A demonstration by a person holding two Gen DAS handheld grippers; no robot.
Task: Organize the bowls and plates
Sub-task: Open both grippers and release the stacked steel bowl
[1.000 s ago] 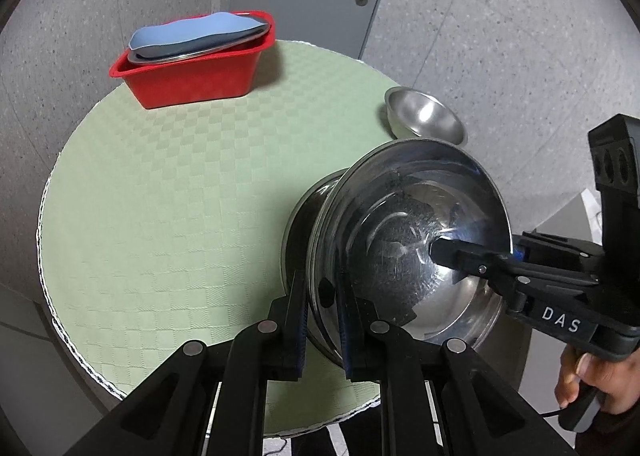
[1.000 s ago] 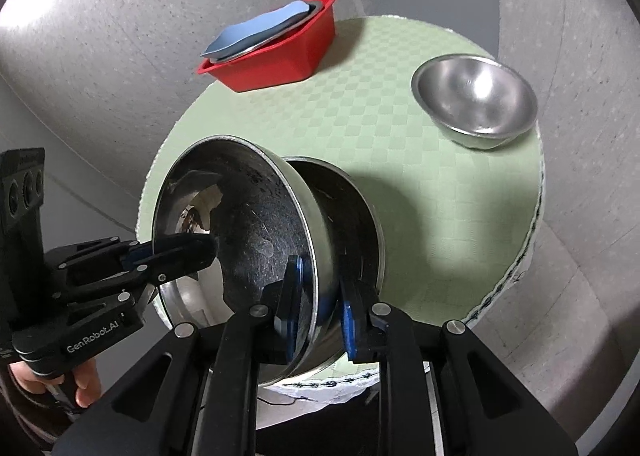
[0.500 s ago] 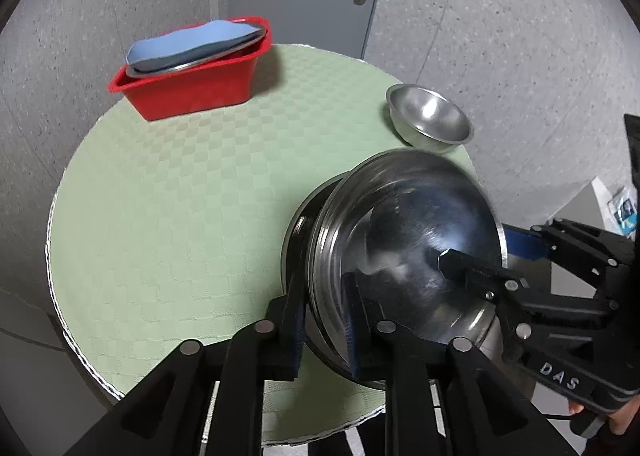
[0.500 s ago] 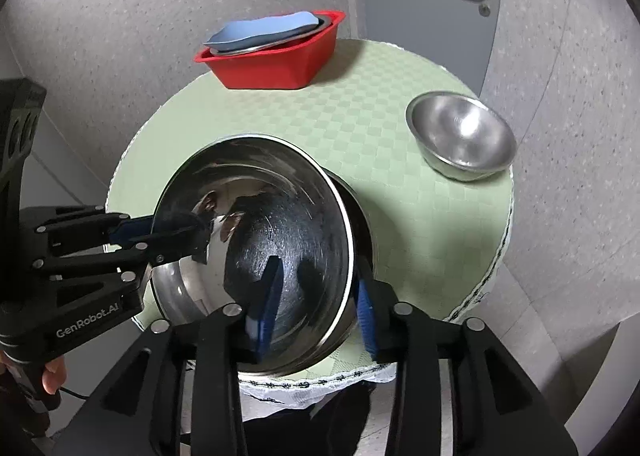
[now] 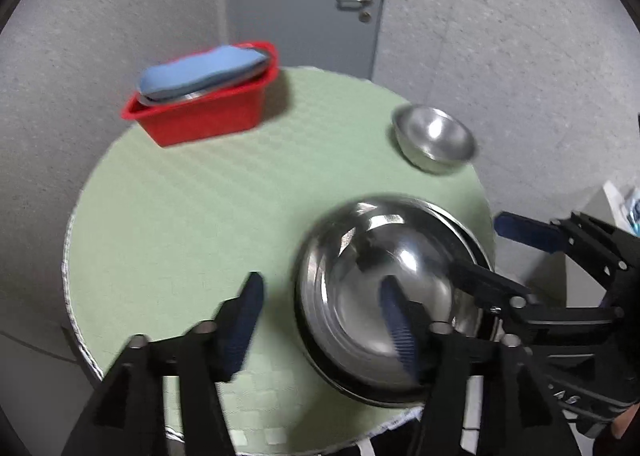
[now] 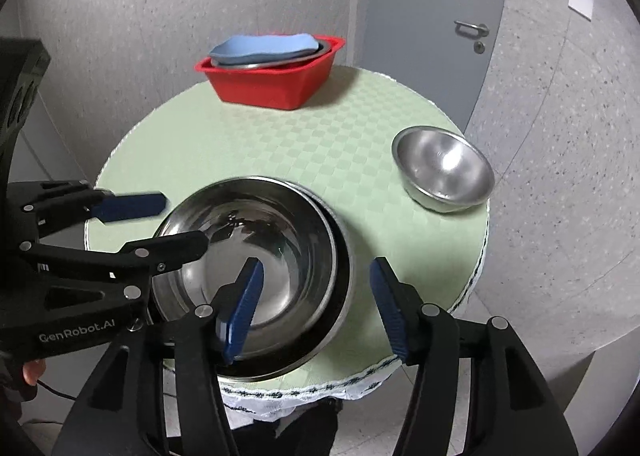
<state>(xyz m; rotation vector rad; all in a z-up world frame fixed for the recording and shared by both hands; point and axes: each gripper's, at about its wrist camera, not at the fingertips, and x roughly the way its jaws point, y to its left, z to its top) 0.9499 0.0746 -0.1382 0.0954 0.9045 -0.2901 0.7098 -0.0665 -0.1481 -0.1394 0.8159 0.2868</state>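
Observation:
A large steel bowl (image 5: 384, 296) (image 6: 256, 252) sits nested in a second steel bowl (image 6: 342, 276) at the near edge of the round green table (image 5: 192, 215). My left gripper (image 5: 320, 312) is open, its jaws straddling the nested bowls' left rim; it shows in the right wrist view (image 6: 184, 221) too. My right gripper (image 6: 316, 304) is open, straddling the right rim, and also shows in the left wrist view (image 5: 476, 252). A small steel bowl (image 5: 434, 139) (image 6: 444, 173) stands at the right.
A red basin (image 5: 204, 117) (image 6: 272, 75) at the table's far side holds a steel plate with a blue plate on top (image 5: 200, 69). The table edge (image 6: 360, 372) is just below the nested bowls. A grey door stands behind.
Both grippers have opened and let go of the large bowl, which has dropped from tilted to level inside the other bowl. Both grippers have pulled back a little.

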